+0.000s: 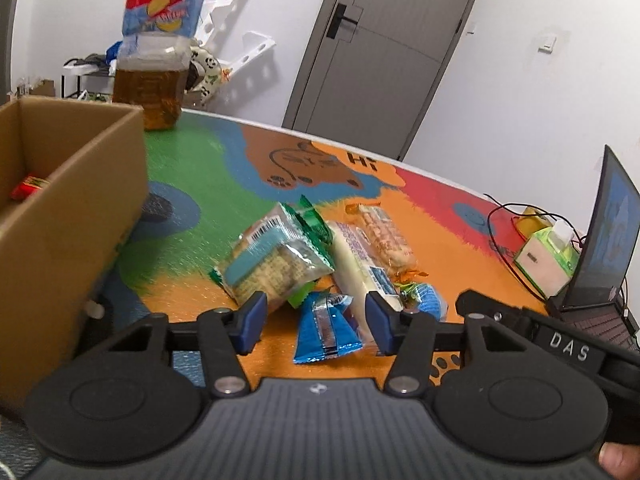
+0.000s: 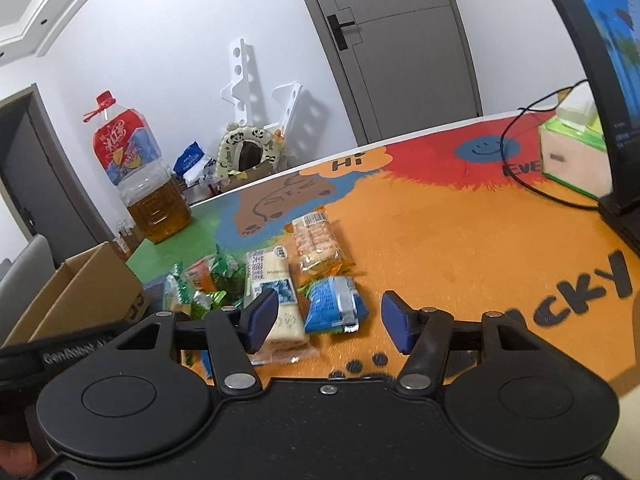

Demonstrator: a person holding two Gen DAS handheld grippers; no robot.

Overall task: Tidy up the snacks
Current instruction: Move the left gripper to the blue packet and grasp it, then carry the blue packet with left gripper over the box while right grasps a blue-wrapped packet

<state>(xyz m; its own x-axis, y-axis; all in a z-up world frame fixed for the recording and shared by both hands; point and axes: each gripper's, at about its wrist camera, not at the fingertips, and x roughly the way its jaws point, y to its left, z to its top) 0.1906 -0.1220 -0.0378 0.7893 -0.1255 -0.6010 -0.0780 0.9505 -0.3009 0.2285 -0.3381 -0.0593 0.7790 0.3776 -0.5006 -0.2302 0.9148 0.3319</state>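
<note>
A pile of snack packets lies on the colourful table mat [image 1: 440,208]. In the left wrist view my left gripper [image 1: 316,316] stands open over a blue foil packet [image 1: 326,328], its pads clear of it. Just beyond are a green-edged cracker pack [image 1: 276,260], a long white pack [image 1: 356,260] and an orange-trimmed pack [image 1: 386,240]. An open cardboard box [image 1: 60,220] at the left holds a red packet [image 1: 30,186]. In the right wrist view my right gripper [image 2: 330,316] is open around another blue packet [image 2: 334,308] without touching it, the white pack [image 2: 276,292] beside its left finger.
A large bottle of amber drink [image 1: 156,60] stands behind the box. At the right are a green tissue box [image 1: 548,256], an open laptop [image 1: 608,240] and a black cable [image 1: 500,240]. A grey door [image 1: 380,48] is behind the table.
</note>
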